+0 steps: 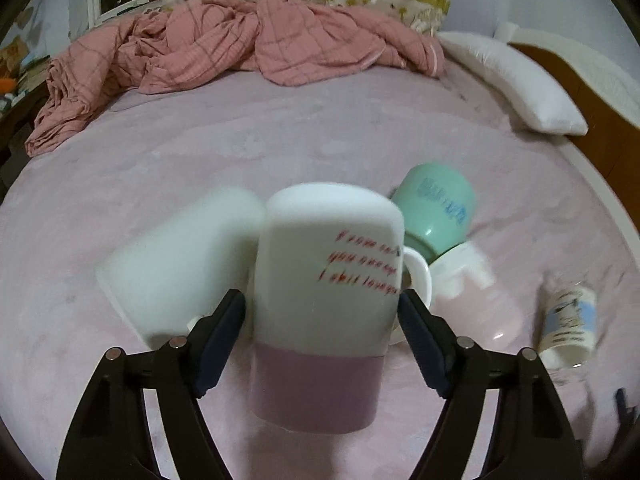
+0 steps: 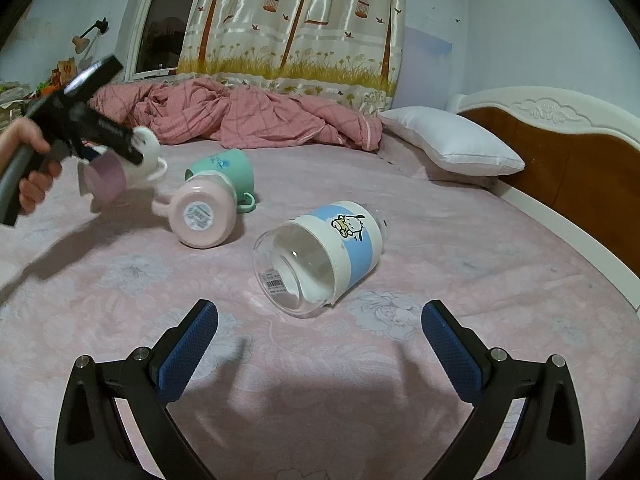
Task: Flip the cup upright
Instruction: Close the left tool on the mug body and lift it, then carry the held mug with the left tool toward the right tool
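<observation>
The white-and-mauve mug [image 1: 326, 300] is being clamped between the pads of the left hand-held gripper [image 1: 322, 320], raised above the pink bed [image 2: 360, 360]. The right hand-held gripper [image 2: 320, 344] is being held wide open, gripping nothing, near the glass cup [image 2: 320, 256] lying sideways, seen clearly only in the right wrist view.

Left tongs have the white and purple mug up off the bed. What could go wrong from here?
1. The white and purple mug looks held only by its sides between the left tongs; turning it could let the smooth glaze slip.
2. The pink mug and green mug lie close by; a swing could knock them.
3. The soft bedspread may tip a mug set upright.
</observation>
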{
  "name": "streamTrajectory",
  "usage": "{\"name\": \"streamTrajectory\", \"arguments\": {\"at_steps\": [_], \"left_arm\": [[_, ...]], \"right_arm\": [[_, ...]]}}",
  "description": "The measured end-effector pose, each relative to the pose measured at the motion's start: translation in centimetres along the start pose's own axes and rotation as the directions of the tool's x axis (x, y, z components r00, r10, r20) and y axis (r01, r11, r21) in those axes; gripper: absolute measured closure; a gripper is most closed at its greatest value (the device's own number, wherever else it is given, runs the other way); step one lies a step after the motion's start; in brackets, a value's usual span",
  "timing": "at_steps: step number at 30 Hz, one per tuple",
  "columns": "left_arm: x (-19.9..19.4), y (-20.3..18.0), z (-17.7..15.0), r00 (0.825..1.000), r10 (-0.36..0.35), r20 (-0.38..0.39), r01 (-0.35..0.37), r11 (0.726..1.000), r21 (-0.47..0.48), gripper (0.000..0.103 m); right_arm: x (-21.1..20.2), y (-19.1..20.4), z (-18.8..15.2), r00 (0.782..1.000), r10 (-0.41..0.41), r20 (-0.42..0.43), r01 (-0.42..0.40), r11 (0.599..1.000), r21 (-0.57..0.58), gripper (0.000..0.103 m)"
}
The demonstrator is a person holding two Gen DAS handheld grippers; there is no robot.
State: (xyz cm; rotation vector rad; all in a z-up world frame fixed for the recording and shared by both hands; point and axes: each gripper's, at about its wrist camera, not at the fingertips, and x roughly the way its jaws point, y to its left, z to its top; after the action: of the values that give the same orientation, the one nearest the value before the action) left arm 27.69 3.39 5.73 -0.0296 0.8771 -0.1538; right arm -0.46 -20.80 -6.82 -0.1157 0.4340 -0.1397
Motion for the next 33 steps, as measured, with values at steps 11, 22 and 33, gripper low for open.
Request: {"name": "streamTrajectory", "arguments": {"at_steps": [11, 22, 33], "left_arm": [[-9.3, -5.2, -3.8, 0.987, -0.017, 0.163, -0.004, 0.991, 0.132, 0.038], [-9.3, -8.4, -11.7, 0.997, -0.081, 0.012, 0.08, 0.995, 0.064, 0.042], [-8.0, -9.1, -15.3, 0.992, -0.122, 0.033, 0.122, 0.992, -0.009, 0.087]], "right_arm": [[0.0, -0.2, -0.1, 1.0, -0.005, 0.005, 0.005, 1.0, 0.003, 0.0], [-0.3, -0.2, 0.0, 1.0, -0.025, 0.018, 0.024, 1.0, 0.009, 0.0], [-0.5, -0.4, -0.1, 0.999, -0.032, 0.024, 0.032, 0.999, 0.022, 0.0]]}}
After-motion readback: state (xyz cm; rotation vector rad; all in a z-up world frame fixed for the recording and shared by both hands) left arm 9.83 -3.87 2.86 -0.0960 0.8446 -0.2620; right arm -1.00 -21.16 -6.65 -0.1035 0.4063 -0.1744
